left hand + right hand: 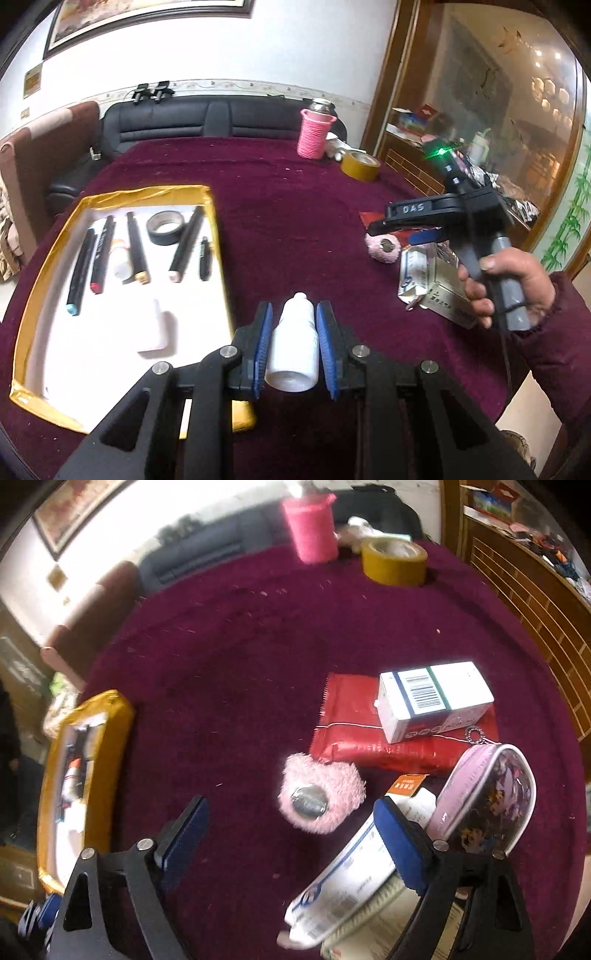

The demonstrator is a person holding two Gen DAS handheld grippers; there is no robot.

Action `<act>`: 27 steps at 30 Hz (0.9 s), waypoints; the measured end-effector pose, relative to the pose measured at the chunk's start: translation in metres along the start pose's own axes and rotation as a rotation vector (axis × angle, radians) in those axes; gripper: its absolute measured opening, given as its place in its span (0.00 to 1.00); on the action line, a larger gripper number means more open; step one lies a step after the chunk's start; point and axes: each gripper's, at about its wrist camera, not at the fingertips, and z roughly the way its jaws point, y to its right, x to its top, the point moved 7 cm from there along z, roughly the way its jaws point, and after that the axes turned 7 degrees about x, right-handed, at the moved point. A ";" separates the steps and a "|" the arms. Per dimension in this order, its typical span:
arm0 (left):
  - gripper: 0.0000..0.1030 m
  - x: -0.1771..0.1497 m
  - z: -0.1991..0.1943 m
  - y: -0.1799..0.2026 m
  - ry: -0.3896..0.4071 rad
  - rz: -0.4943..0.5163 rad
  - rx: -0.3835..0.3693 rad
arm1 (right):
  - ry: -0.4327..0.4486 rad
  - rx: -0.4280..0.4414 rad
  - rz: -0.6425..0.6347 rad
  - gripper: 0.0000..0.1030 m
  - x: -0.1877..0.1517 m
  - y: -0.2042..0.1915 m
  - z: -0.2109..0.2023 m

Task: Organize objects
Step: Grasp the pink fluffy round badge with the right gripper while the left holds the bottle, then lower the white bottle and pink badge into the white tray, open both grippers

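We hold the white bottle [294, 343] clamped in our left gripper [294, 317] above the worktop [295, 206], beside the tray [212, 236], probably bound there. Our right gripper [291, 827] hangs wide and empty over the pink fluffy piece [321, 794], likely next.

- A round table [258, 657] under a dark red plush cloth carried everything.
- A yellow-rimmed tray [48, 258] lay at its left.
- A pink knitted holder [314, 133] and a yellow tape roll [361, 165] stood at the far edge.
- A red packet [354, 734], a pink fluffy pad [321, 794] and a lilac pouch [491, 797] lay on the right.
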 end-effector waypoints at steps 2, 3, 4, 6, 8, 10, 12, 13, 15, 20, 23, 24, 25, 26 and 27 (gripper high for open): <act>0.23 -0.003 0.000 -0.008 0.000 -0.016 -0.004 | -0.013 -0.040 0.002 0.81 0.001 0.003 0.010; 0.23 -0.003 0.001 -0.012 -0.001 -0.023 -0.004 | -0.024 -0.056 0.006 0.79 0.003 0.004 0.014; 0.23 -0.004 0.001 -0.015 -0.003 -0.031 -0.005 | -0.036 -0.072 0.011 0.76 0.002 0.005 0.019; 0.23 -0.005 0.002 -0.022 -0.005 -0.046 -0.008 | -0.050 -0.096 0.019 0.74 0.003 0.008 0.024; 0.23 -0.006 0.002 -0.027 -0.004 -0.057 -0.010 | -0.049 -0.117 0.017 0.72 0.004 0.010 0.027; 0.23 -0.007 0.002 -0.031 -0.004 -0.065 -0.008 | -0.043 -0.129 0.010 0.66 0.006 0.010 0.031; 0.23 -0.008 0.002 -0.035 -0.005 -0.070 -0.003 | -0.034 -0.143 0.002 0.51 0.005 0.011 0.030; 0.23 -0.009 0.001 -0.037 -0.005 -0.075 0.001 | -0.024 -0.140 0.007 0.50 0.005 0.012 0.029; 0.23 -0.009 0.001 -0.041 -0.004 -0.083 0.006 | -0.014 -0.123 0.020 0.48 0.004 0.013 0.025; 0.23 -0.009 -0.004 -0.053 0.001 -0.103 0.022 | 0.015 -0.077 0.018 0.46 -0.001 0.008 0.010; 0.23 -0.006 -0.015 -0.069 0.022 -0.125 0.052 | 0.042 -0.020 0.009 0.46 -0.005 -0.007 -0.008; 0.23 -0.005 -0.018 -0.076 0.029 -0.134 0.065 | 0.049 -0.003 0.004 0.46 -0.005 -0.013 -0.012; 0.23 -0.004 -0.023 -0.085 0.040 -0.146 0.088 | 0.063 0.025 -0.007 0.46 -0.005 -0.022 -0.019; 0.23 -0.003 -0.026 -0.094 0.048 -0.155 0.110 | 0.076 0.051 -0.024 0.46 -0.005 -0.034 -0.027; 0.23 -0.003 -0.029 -0.100 0.053 -0.161 0.130 | 0.084 0.066 -0.039 0.46 -0.006 -0.042 -0.032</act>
